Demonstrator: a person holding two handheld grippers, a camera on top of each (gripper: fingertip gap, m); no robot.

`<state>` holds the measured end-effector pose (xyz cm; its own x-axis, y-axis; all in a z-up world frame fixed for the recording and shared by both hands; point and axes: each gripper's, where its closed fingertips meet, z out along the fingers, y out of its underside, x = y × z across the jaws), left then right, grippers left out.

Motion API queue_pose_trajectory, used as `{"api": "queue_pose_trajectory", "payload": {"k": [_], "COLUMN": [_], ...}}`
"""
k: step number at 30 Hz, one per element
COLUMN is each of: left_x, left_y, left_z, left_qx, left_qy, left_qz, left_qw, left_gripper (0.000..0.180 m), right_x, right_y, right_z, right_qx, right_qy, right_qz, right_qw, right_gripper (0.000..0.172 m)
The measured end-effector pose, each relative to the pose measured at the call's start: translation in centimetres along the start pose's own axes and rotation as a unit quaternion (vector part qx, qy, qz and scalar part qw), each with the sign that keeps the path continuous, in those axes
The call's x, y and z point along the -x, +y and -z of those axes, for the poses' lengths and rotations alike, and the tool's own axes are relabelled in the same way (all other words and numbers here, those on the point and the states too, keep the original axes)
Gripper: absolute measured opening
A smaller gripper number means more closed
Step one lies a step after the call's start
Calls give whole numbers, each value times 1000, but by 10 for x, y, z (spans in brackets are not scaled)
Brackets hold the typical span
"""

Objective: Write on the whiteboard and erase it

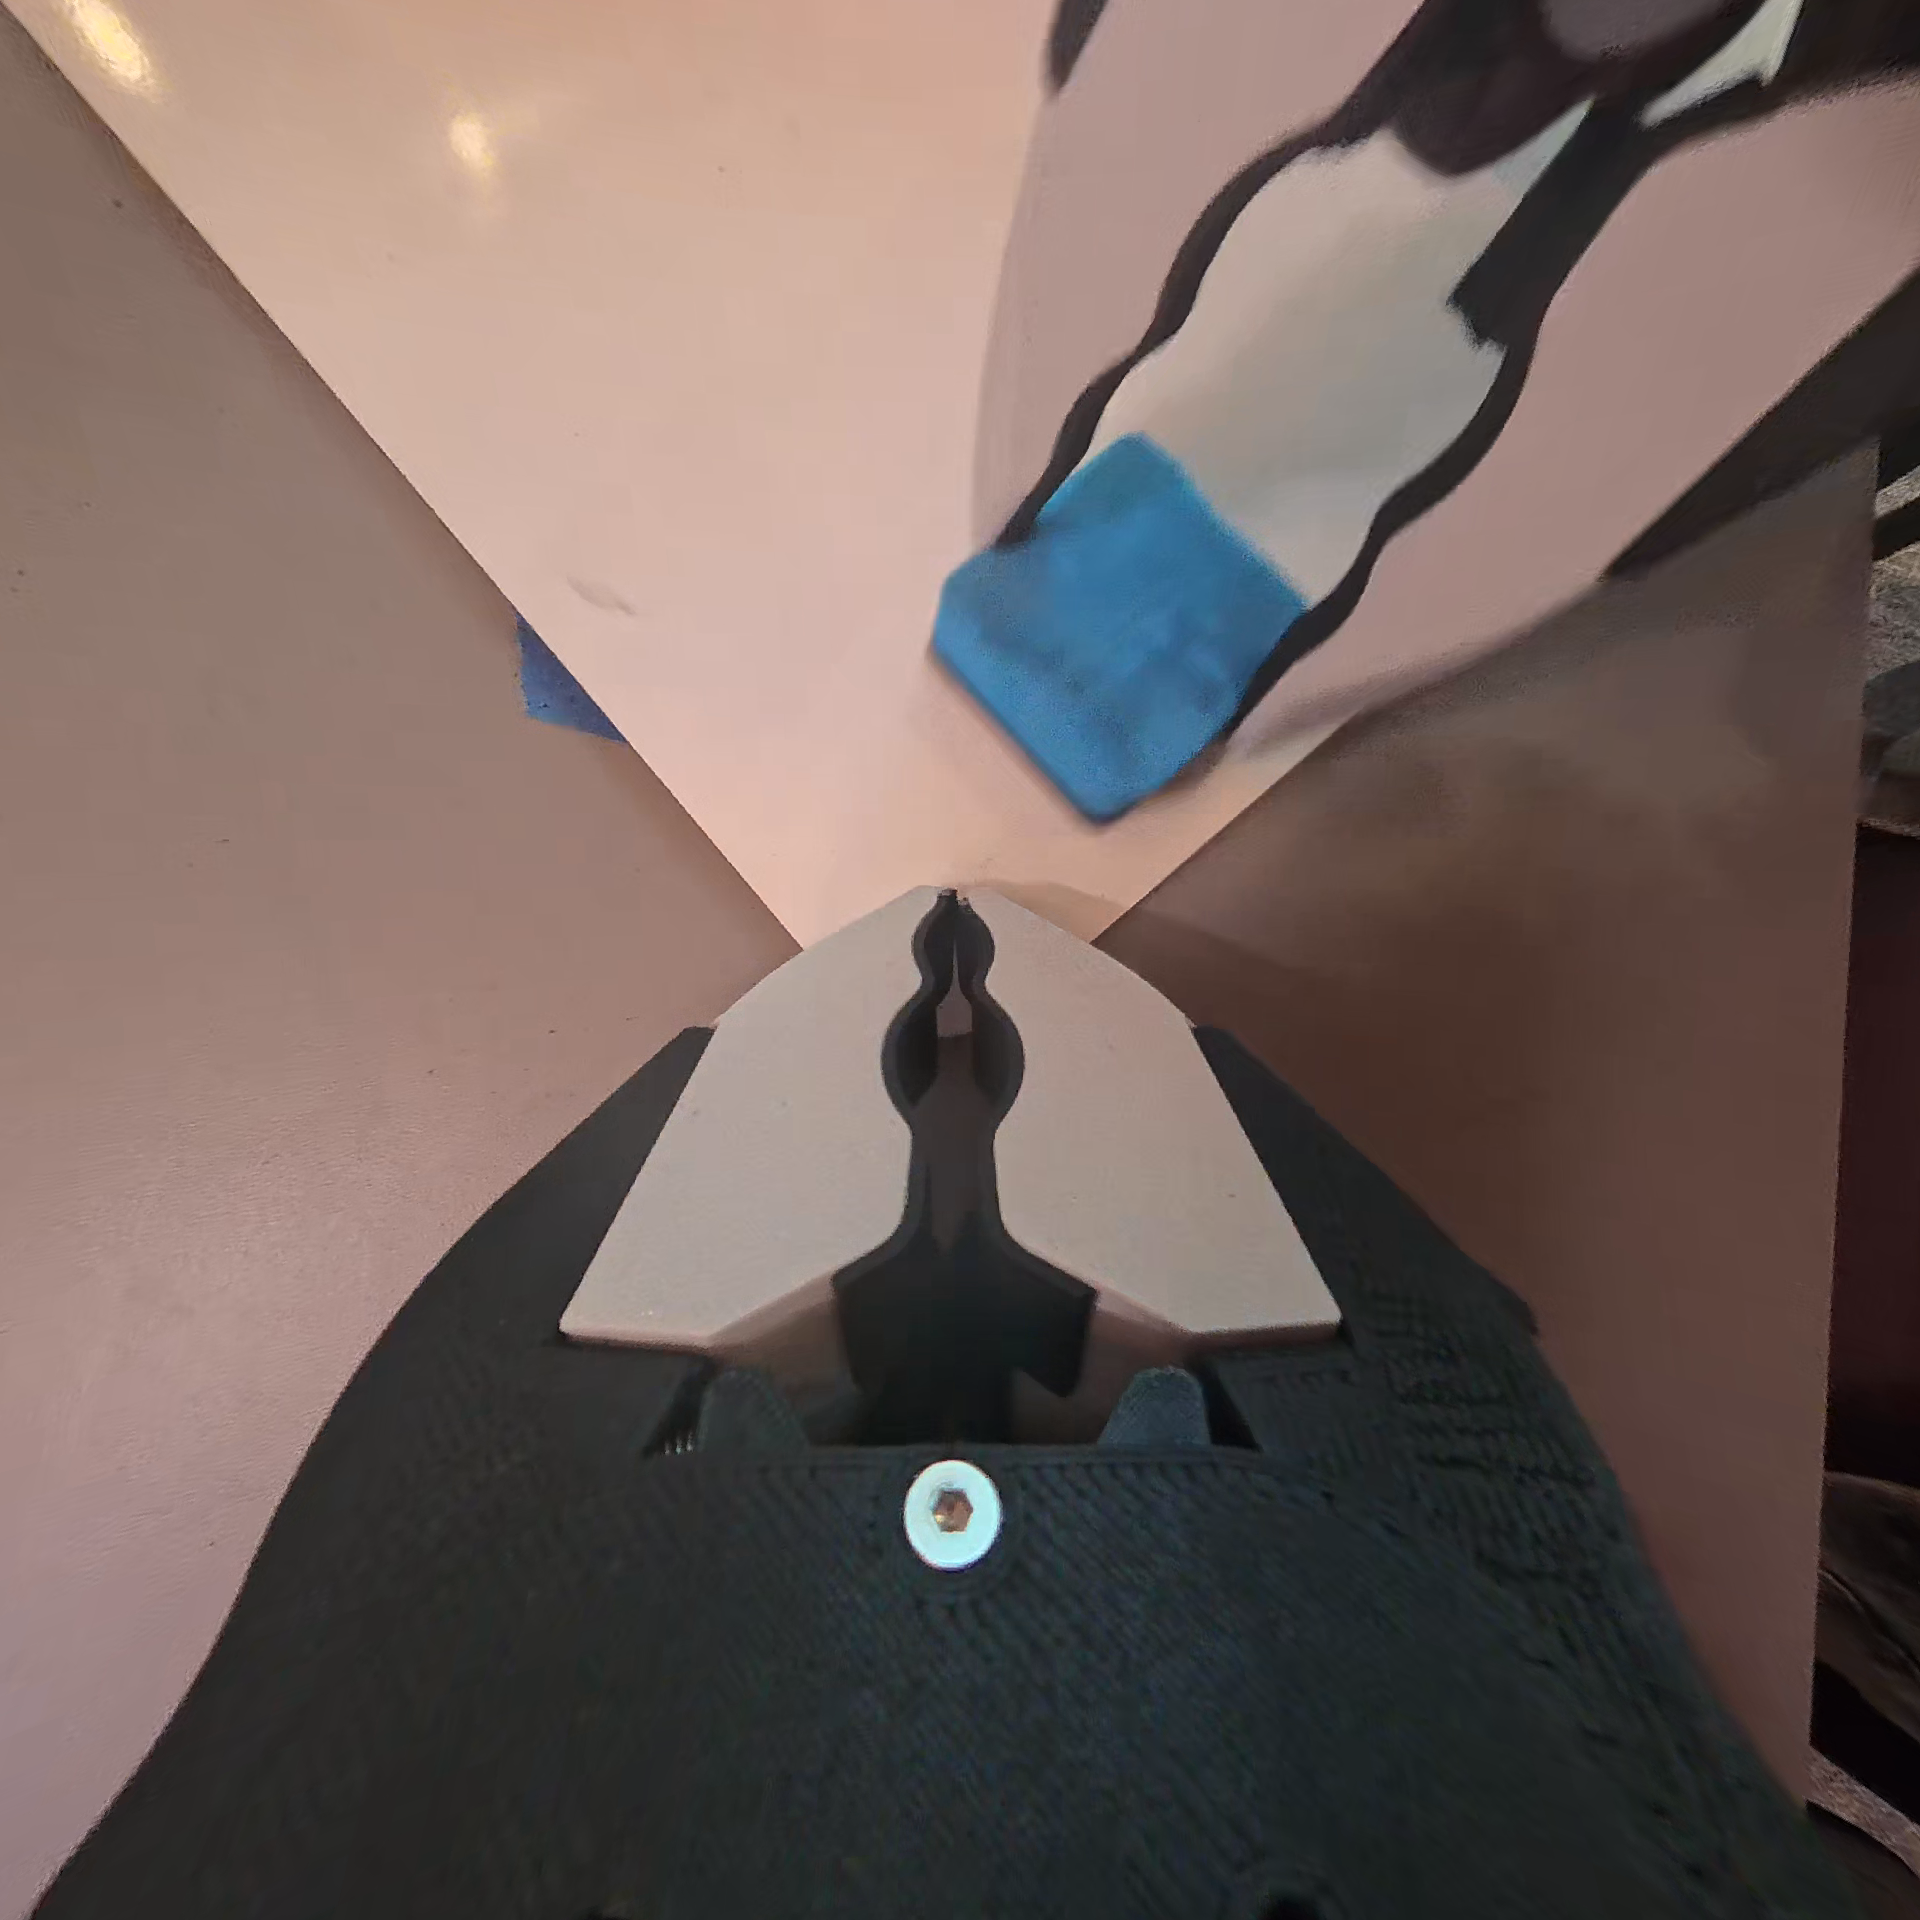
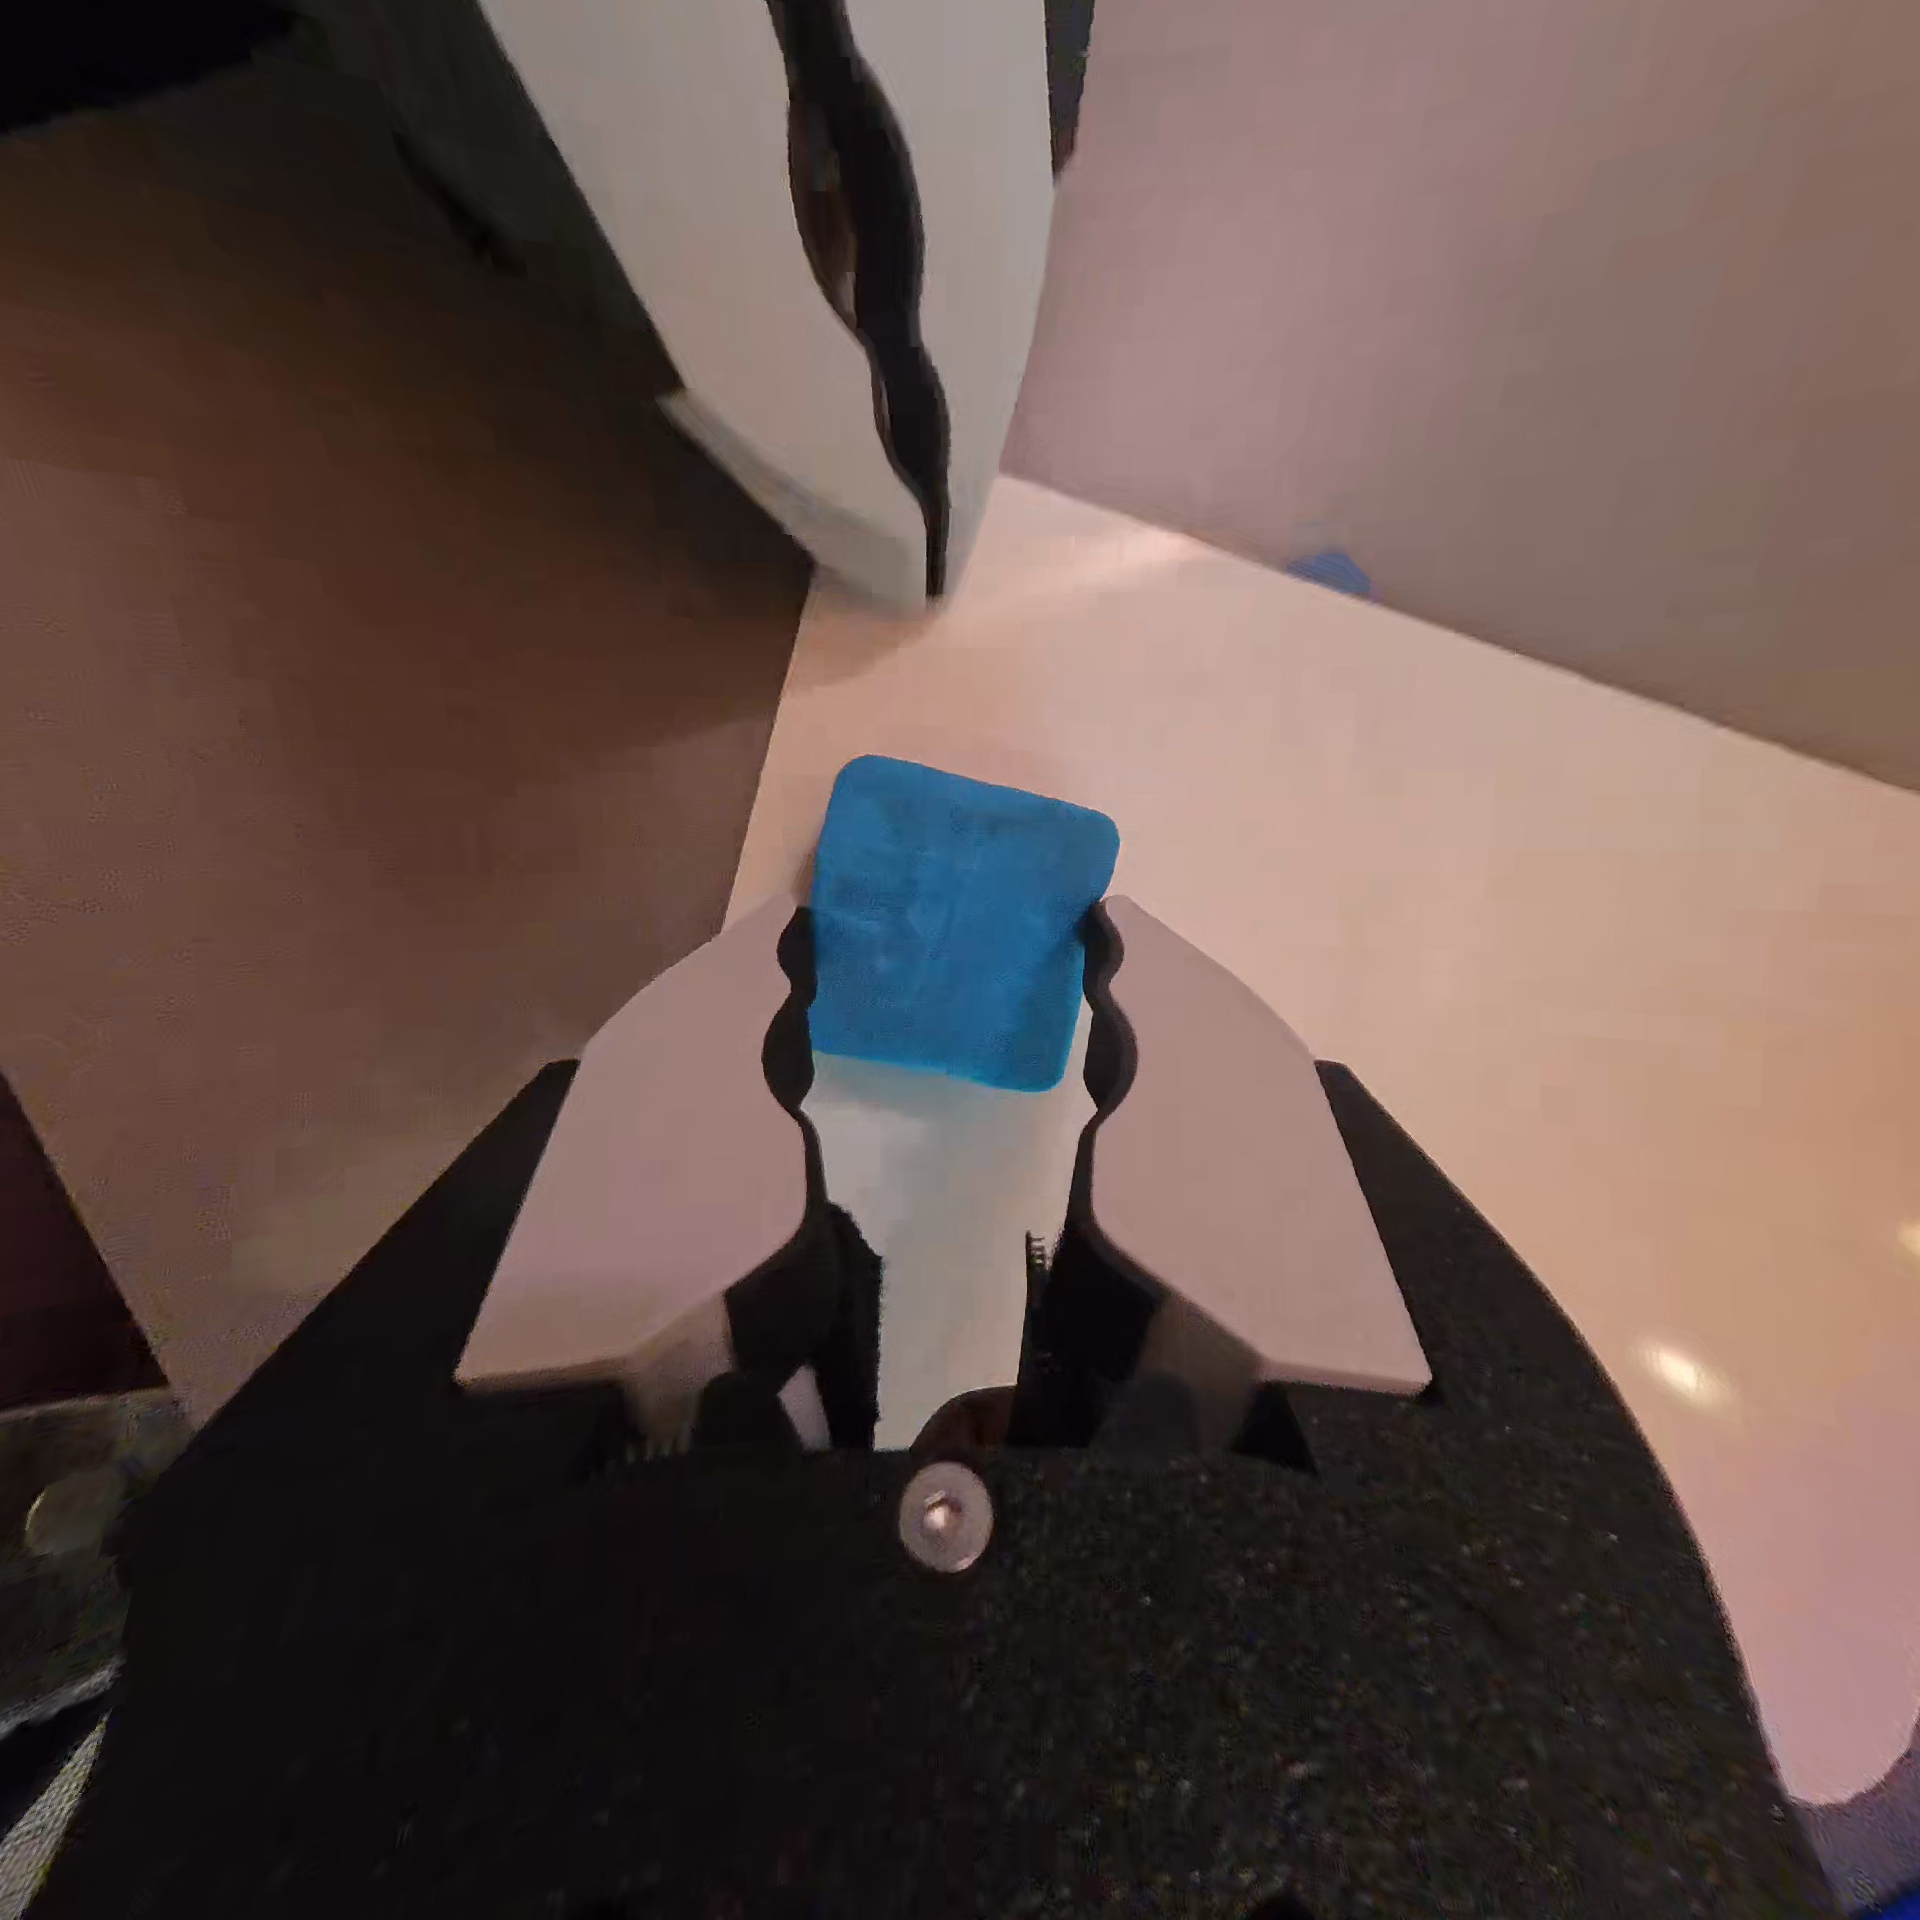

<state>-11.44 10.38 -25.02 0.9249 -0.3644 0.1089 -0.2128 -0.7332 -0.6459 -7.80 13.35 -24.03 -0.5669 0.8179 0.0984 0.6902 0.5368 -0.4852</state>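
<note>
The whiteboard lies flat on the desk, and the blue eraser rests face-down on it, near one of its edges. The right tool is clamped on that eraser, its dark wavy pads pressed to either side of the block, so the flat felt face can be dragged across the glossy surface; I would judge this to be the erasing part of the job. From the other side, the same eraser looks slightly smeared, as if mid-stroke.

The left tool has its two fingers closed together with nothing between them, and its tip rests at the board's near corner. My guess is that it sits there to pin the board so it does not slide under the wiping.

Outward from that, a scrap of blue tape shows at the board's edge, probably marking or fixing its place. A faint dark smudge remains on the board not far from the tape, well apart from the eraser. The rest of the visible board looks clean. No marker and no container are in sight.
</note>
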Motion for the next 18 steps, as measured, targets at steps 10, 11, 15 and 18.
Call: {"api": "queue_pose_trajectory", "payload": {"k": [10,11,15,18], "left_x": [0,0,0,0], "left_y": [0,0,-1,-2], "left_z": [0,0,-1,-2], "left_qx": [-1,-1,0,-6], "left_qy": [-2,-1,-4,-3], "left_qz": [-6,-6,-10,-14], "left_qw": [1000,1000,1000,1000], "left_gripper": [1,1,1,1], "right_x": [42,47,52,37], "right_y": [52,66,83,63], "right_z": [34,42,53,39], "right_qx": [-4,4,6,5], "right_qy": [8,10,3,10], "right_qz": [-30,-39,-57,-33], "right_qw": [1000,999,998,999], "right_gripper": [51,51,51,51]}}
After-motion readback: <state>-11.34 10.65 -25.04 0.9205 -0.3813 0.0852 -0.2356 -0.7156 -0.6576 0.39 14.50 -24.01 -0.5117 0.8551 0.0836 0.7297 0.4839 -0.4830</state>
